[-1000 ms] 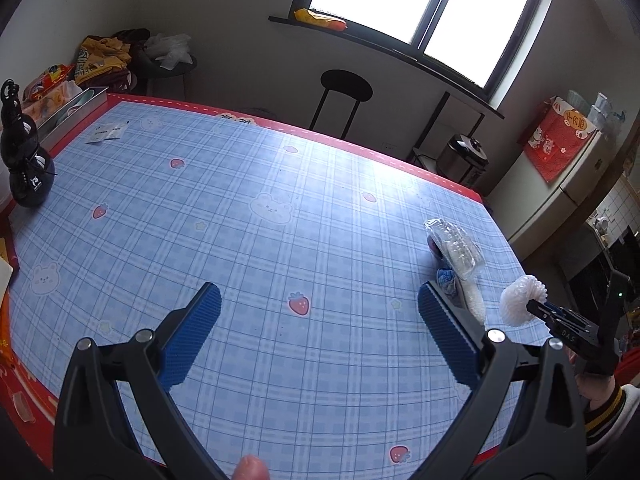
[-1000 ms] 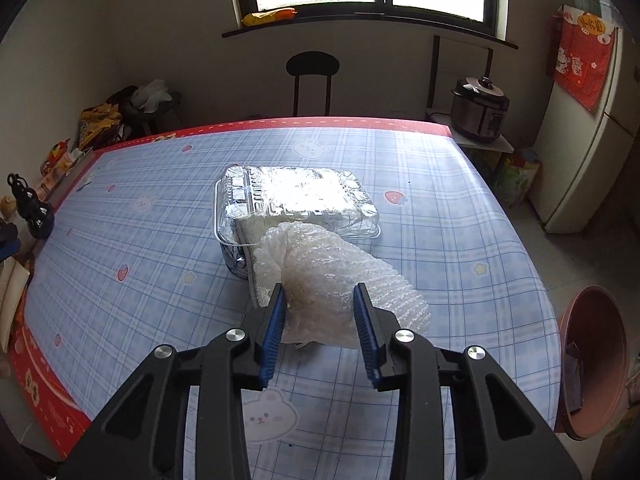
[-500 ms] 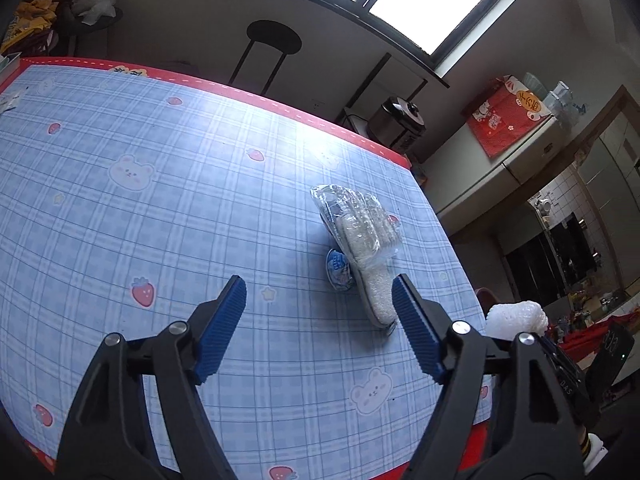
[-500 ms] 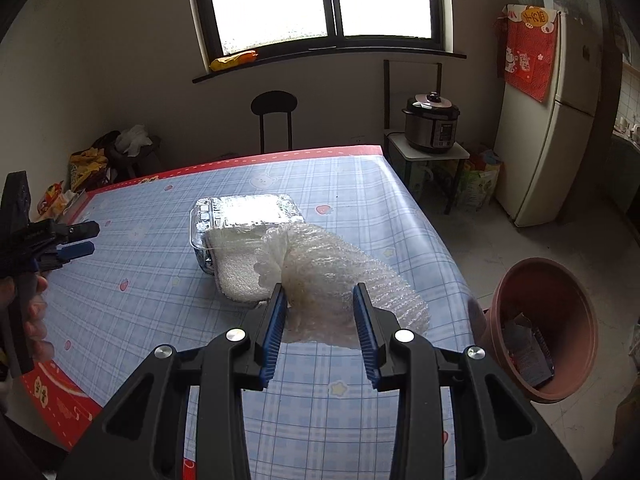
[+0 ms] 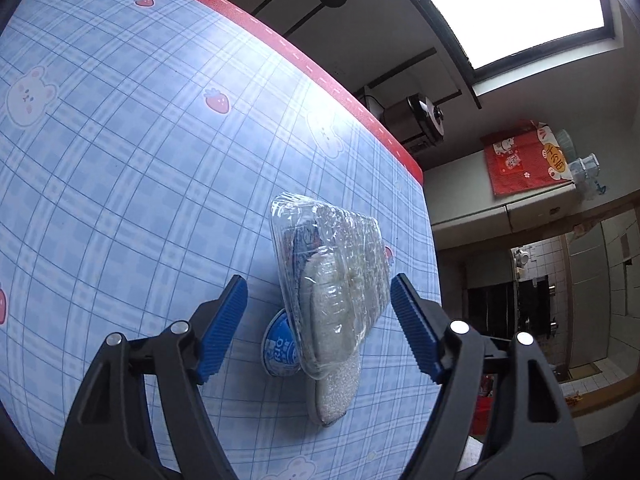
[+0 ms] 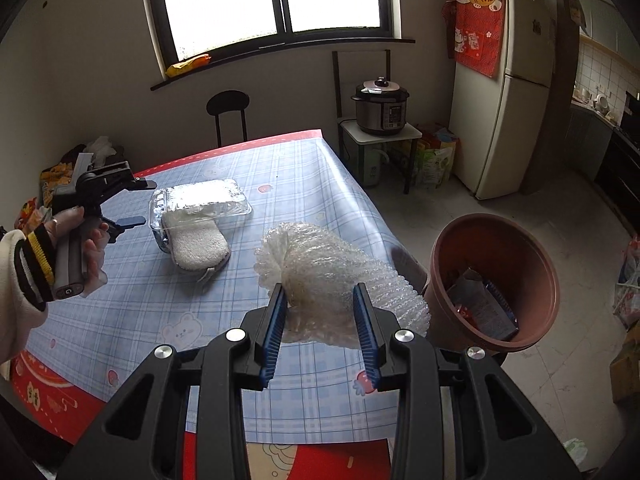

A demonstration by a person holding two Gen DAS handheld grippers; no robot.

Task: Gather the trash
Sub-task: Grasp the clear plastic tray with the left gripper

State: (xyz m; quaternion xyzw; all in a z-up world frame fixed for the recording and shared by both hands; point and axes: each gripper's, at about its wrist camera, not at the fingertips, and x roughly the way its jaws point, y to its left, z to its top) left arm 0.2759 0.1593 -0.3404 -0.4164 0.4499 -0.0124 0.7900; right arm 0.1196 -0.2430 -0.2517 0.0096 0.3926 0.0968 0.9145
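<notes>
Blue plaid tablecloth (image 6: 132,304) is filling the centre-left of the right wrist view. A brown bin (image 6: 494,280) is standing at right, holding scraps. The clear plastic container (image 5: 328,264), lying over a sponge (image 5: 334,392), is sitting between the left gripper (image 5: 318,316) jaws, pads spread and not touching. The right gripper (image 6: 320,312) is clenching crumpled bubble wrap (image 6: 332,268) at lower centre.

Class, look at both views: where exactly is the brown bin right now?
In the right wrist view, the brown bin stands on the floor at the right, just off the table's corner, beside the bubble wrap.
</notes>
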